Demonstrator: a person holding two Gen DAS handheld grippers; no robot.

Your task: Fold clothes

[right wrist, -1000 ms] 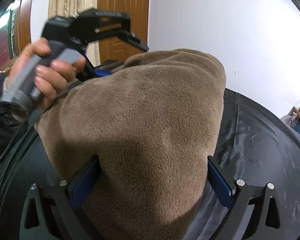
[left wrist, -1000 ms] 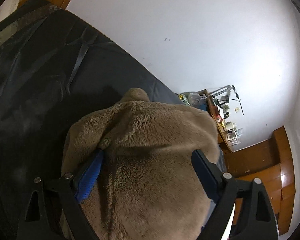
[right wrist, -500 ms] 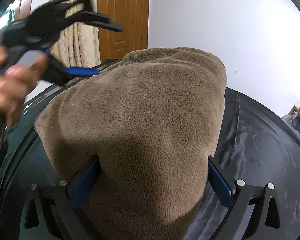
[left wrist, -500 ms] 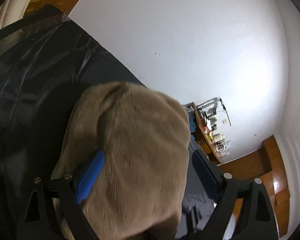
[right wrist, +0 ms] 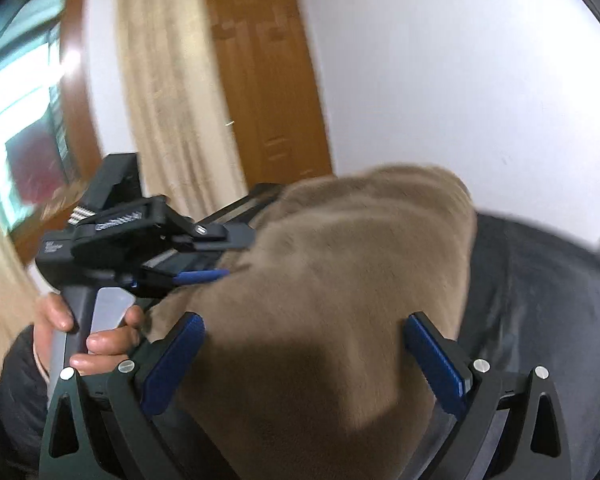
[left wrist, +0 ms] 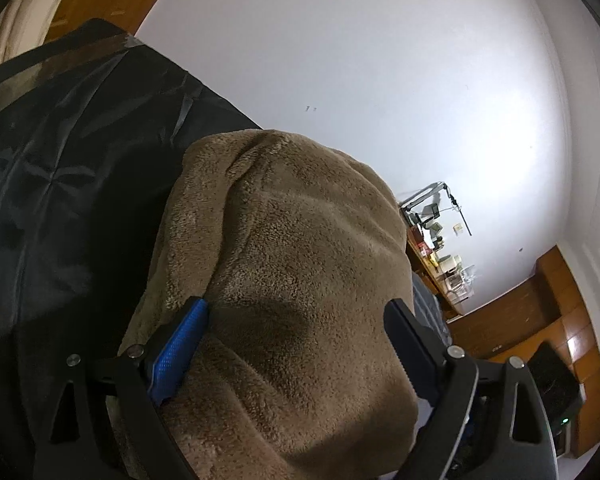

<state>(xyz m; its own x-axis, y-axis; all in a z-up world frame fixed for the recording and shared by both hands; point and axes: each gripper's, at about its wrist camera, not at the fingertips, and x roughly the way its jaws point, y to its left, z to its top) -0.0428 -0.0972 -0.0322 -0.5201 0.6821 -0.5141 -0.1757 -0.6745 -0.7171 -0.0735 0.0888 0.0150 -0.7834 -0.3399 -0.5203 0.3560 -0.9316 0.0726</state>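
The brown fleece garment (left wrist: 300, 300) lay bunched on the desk (left wrist: 60, 168) (draped in a shiny black sheet). The left tool (left wrist: 296, 344) stood spread wide around its bulk, blue pads flanking it; whether they pressed I could not tell. The right tool (right wrist: 304, 356) straddled the same heap, likewise unclear.

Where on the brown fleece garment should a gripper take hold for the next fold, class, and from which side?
Probably at the fleece garment's free rim by the left gripper, coming in from the black sheet side: there it thins to an edge, while the middle is a thick mound.
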